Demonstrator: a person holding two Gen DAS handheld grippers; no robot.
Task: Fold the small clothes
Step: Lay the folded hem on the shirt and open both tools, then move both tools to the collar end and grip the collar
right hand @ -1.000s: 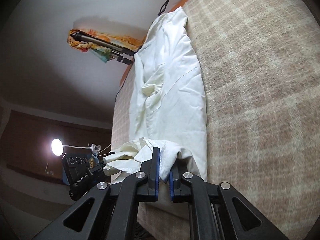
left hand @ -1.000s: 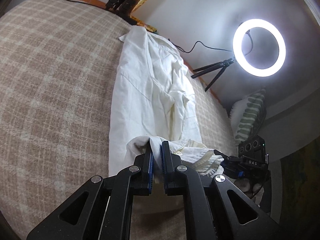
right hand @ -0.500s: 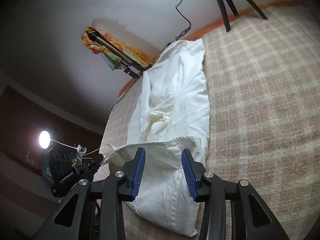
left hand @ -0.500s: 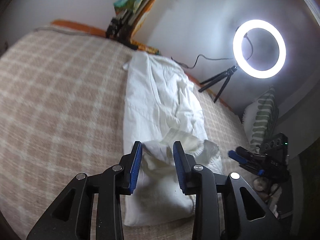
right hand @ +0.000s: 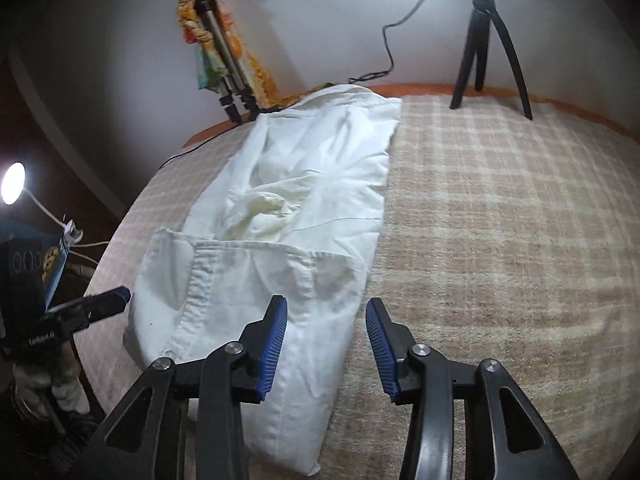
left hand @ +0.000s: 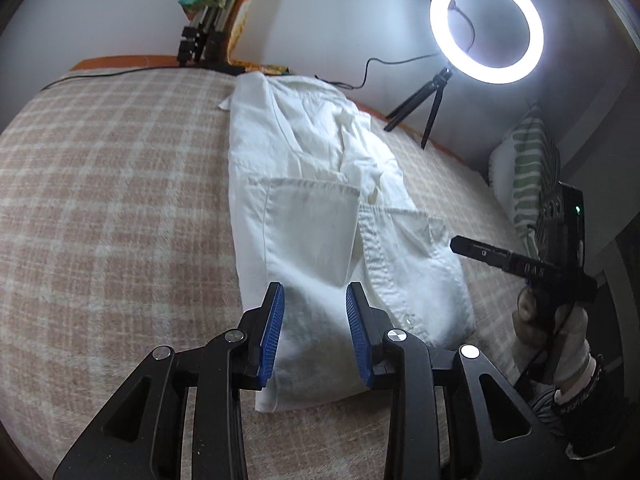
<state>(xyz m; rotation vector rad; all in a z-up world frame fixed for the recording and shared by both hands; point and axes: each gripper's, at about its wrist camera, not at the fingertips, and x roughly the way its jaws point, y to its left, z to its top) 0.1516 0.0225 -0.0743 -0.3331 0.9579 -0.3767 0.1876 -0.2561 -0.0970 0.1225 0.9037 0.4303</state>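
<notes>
A white shirt (left hand: 316, 216) lies lengthwise on the beige checked blanket (left hand: 100, 200), its near end folded back over itself with the button placket showing. It also shows in the right wrist view (right hand: 280, 248). My left gripper (left hand: 315, 304) is open and empty, held just above the shirt's near folded end. My right gripper (right hand: 326, 320) is open and empty above the shirt's right edge. The right gripper's arm shows at the right in the left wrist view (left hand: 520, 264); the left gripper's finger shows at the left in the right wrist view (right hand: 88, 308).
A lit ring light (left hand: 486, 26) on a small tripod (right hand: 486, 40) stands at the bed's far side, its cable trailing along the wall. A folded tripod with a colourful cloth (right hand: 216, 56) leans against the wall. A striped pillow (left hand: 528, 180) sits at the right. A lamp (right hand: 12, 182) glows at the left.
Both grippers held the shirt's end one second ago, carried it over the shirt, opened and let it drop. They have since pulled back, and the fold now lies flat.
</notes>
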